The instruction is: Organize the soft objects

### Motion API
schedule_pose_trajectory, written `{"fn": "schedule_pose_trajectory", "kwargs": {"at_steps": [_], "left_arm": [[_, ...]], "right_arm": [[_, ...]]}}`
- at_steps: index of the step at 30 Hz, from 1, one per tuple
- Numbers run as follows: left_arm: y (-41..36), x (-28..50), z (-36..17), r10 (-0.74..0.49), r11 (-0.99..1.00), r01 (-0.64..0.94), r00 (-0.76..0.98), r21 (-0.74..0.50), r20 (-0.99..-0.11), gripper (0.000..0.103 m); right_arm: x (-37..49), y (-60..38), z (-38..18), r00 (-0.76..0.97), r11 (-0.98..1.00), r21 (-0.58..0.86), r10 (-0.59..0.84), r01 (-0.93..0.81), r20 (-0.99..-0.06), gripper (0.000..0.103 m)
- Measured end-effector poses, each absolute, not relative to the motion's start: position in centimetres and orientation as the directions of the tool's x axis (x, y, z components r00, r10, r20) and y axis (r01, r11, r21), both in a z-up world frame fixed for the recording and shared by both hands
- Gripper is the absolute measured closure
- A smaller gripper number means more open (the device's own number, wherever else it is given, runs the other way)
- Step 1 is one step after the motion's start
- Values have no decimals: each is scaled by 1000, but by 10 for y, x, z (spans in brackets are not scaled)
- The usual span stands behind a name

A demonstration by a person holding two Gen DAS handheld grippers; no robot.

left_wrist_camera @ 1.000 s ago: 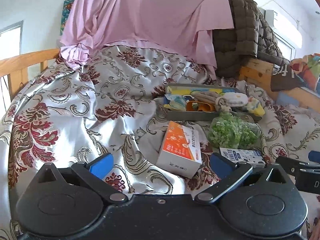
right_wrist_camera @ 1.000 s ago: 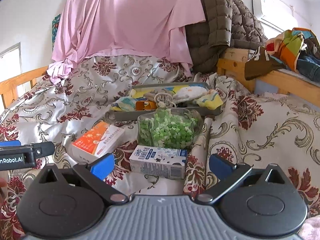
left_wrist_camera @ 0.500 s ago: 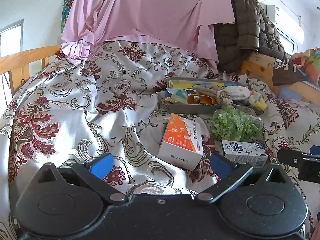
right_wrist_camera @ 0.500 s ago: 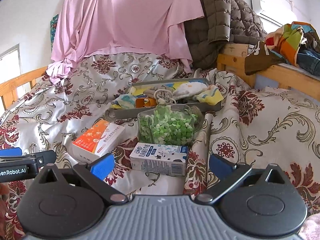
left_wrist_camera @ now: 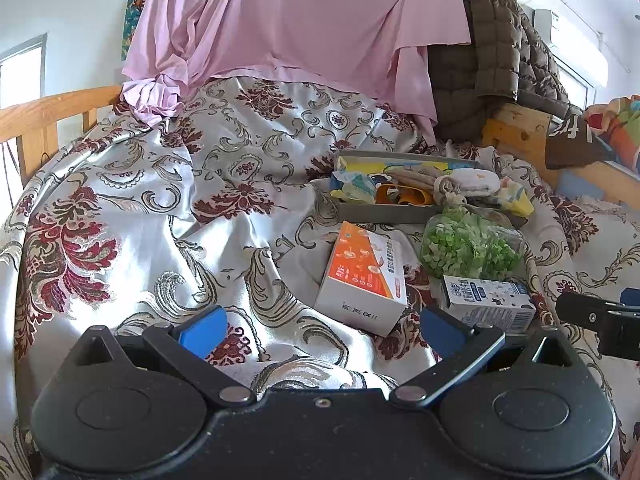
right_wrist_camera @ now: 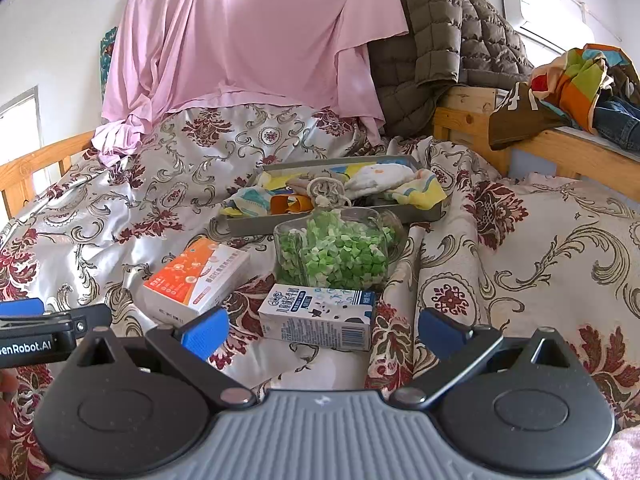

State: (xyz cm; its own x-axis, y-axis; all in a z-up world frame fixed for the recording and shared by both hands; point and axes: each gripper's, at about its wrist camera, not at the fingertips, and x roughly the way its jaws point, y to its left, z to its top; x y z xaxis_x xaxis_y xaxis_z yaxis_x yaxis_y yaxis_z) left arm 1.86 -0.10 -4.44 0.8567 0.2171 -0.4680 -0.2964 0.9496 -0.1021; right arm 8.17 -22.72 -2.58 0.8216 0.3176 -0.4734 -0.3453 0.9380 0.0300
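A grey tray (left_wrist_camera: 384,212) (right_wrist_camera: 264,222) lies on the patterned bedspread and holds several small cloths and socks (left_wrist_camera: 474,182) (right_wrist_camera: 380,174). In front of it lie a clear bag of green pieces (left_wrist_camera: 468,246) (right_wrist_camera: 336,254), an orange and white box (left_wrist_camera: 366,276) (right_wrist_camera: 196,276) and a small blue and white carton (left_wrist_camera: 488,302) (right_wrist_camera: 320,316). My left gripper (left_wrist_camera: 320,326) is open and empty, just short of the orange box. My right gripper (right_wrist_camera: 322,330) is open and empty, its fingers either side of the carton's near end.
A pink sheet (left_wrist_camera: 304,20) and a brown quilted jacket (right_wrist_camera: 436,40) hang at the back. Wooden bed rails (left_wrist_camera: 48,116) (right_wrist_camera: 532,148) run along both sides. Colourful clothes (right_wrist_camera: 580,80) lie on the right rail.
Both grippers have drawn back slightly and tilted up, so the objects sit a little farther away in view. Nothing on the bed has moved.
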Motion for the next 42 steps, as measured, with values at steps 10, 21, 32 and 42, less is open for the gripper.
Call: {"fn": "schedule_pose_trajectory", "kwargs": {"at_steps": [10,21,32,42], "left_arm": [[1,20,-47,219,946,-307,847,-109,-484,1],[1,19,-47,220,946,-307,848,-108,-483,1],[1,19,-48,218,946,-306,846,-109,-487,1],[-2,25,-45,255,945,-324,820,-49,-512,1]], "right_arm": [[81,-228,-27,822,939,31,316,-343,-474,0],[81,-227,-27,822,939,30,315,-343,-474,0],[81,-227,-27,822,939,30,315,-343,-475,0],[81,-227,-27,821,939,30,314,-342,-476,0]]}}
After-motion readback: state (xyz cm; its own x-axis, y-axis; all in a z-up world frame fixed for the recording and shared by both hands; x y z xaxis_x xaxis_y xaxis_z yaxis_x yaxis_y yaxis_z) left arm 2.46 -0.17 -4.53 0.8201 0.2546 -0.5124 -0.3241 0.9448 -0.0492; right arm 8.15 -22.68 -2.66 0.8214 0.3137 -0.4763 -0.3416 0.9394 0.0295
